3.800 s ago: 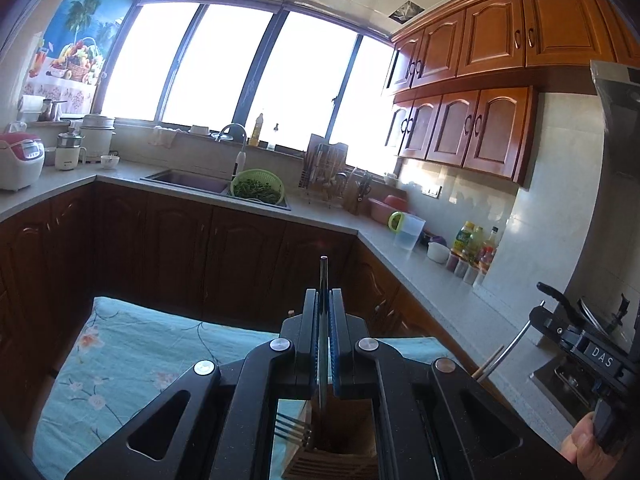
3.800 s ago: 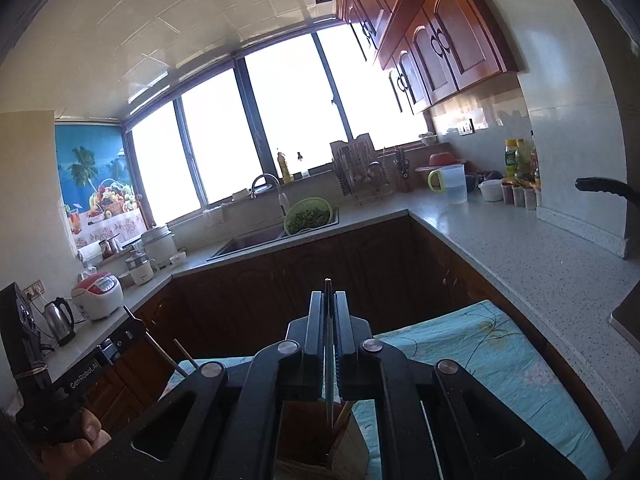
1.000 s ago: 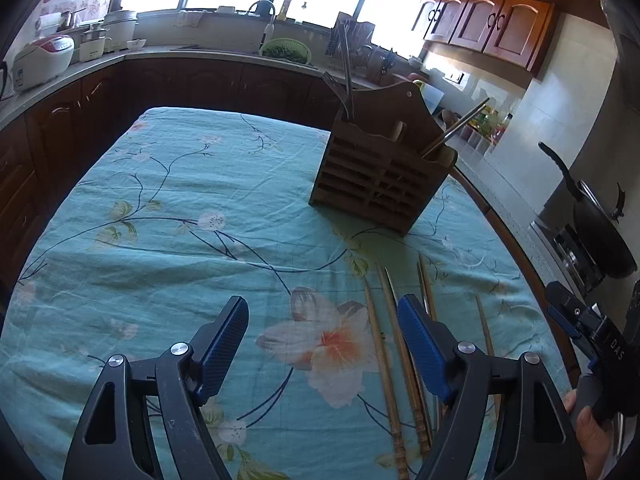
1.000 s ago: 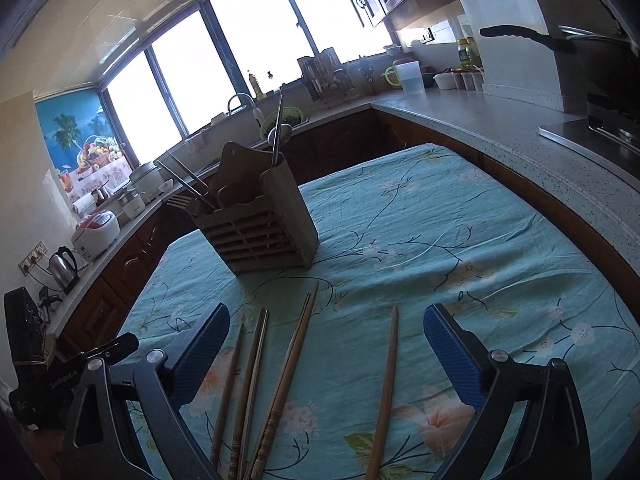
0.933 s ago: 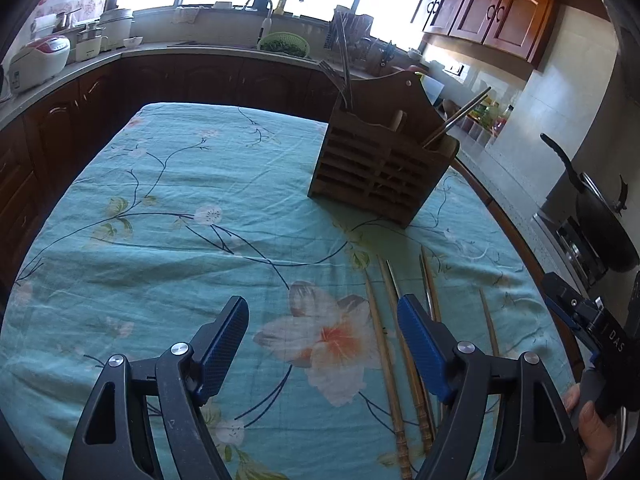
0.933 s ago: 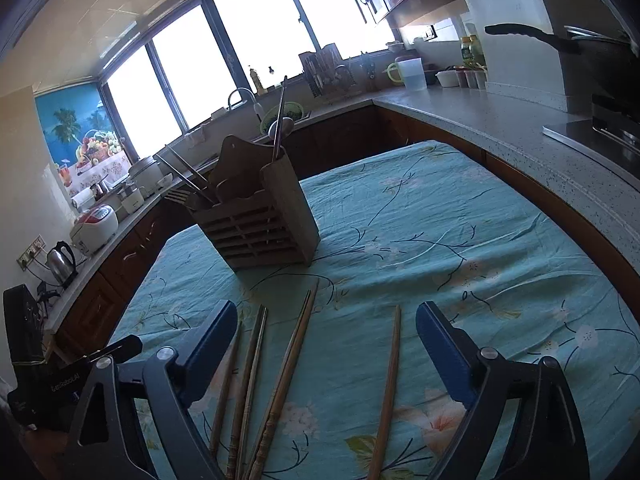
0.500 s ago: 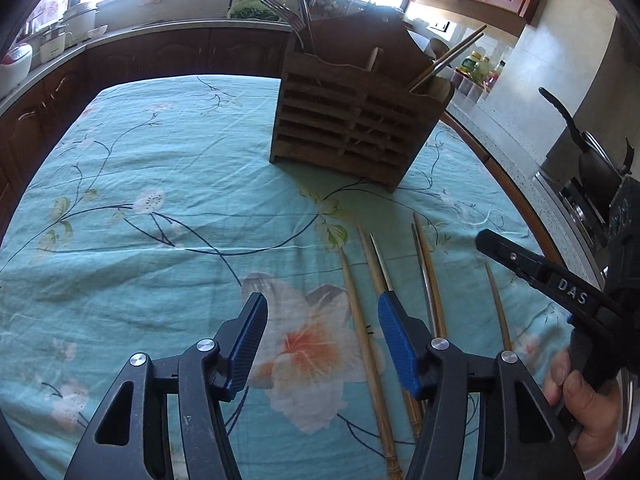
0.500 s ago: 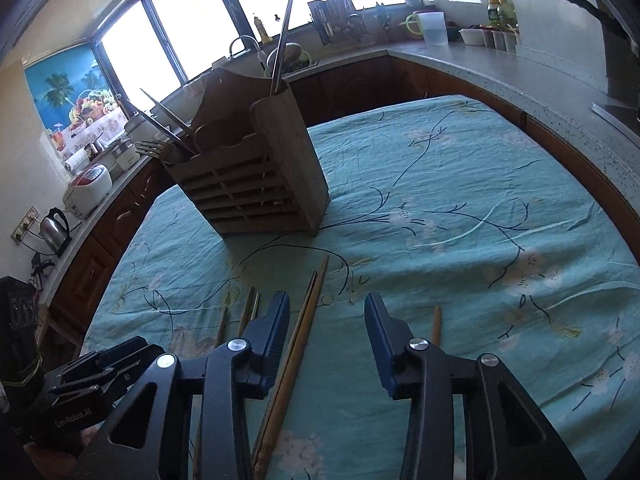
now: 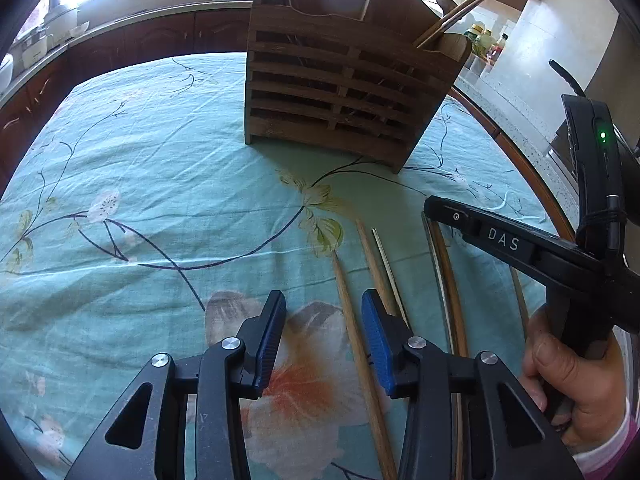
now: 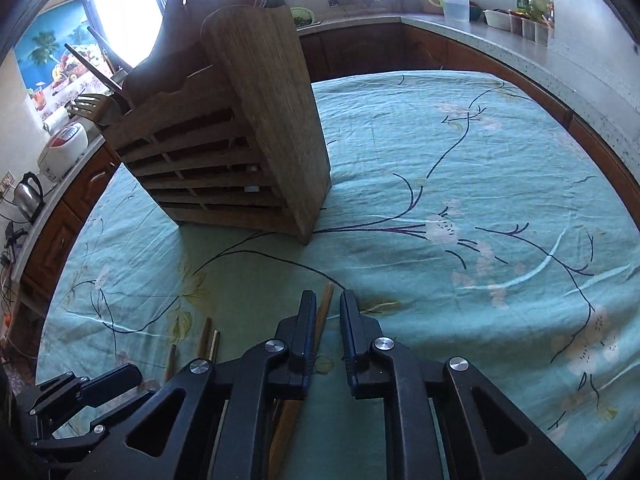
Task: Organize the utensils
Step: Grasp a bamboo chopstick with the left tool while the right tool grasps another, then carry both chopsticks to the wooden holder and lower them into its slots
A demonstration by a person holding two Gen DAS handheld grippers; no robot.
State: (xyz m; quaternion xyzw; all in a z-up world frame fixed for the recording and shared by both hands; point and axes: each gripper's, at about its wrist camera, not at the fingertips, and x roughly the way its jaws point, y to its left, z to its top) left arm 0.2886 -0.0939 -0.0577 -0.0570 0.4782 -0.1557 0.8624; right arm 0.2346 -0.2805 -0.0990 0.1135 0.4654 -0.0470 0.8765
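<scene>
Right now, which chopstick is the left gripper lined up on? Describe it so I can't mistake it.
Start at the wooden caddy on the teal cloth; loose chopsticks lie in front of it. The one between the left gripper fingers is the leftmost chopstick, plain pale wood, beside a thinner, pale-tipped one.

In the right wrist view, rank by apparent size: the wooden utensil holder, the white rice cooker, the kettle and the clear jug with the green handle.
1. wooden utensil holder, largest by far, though it stands nearest.
2. white rice cooker.
3. clear jug and kettle: these look alike in size; both are far off and near the fisheye edge, so I leave them unranked.
</scene>
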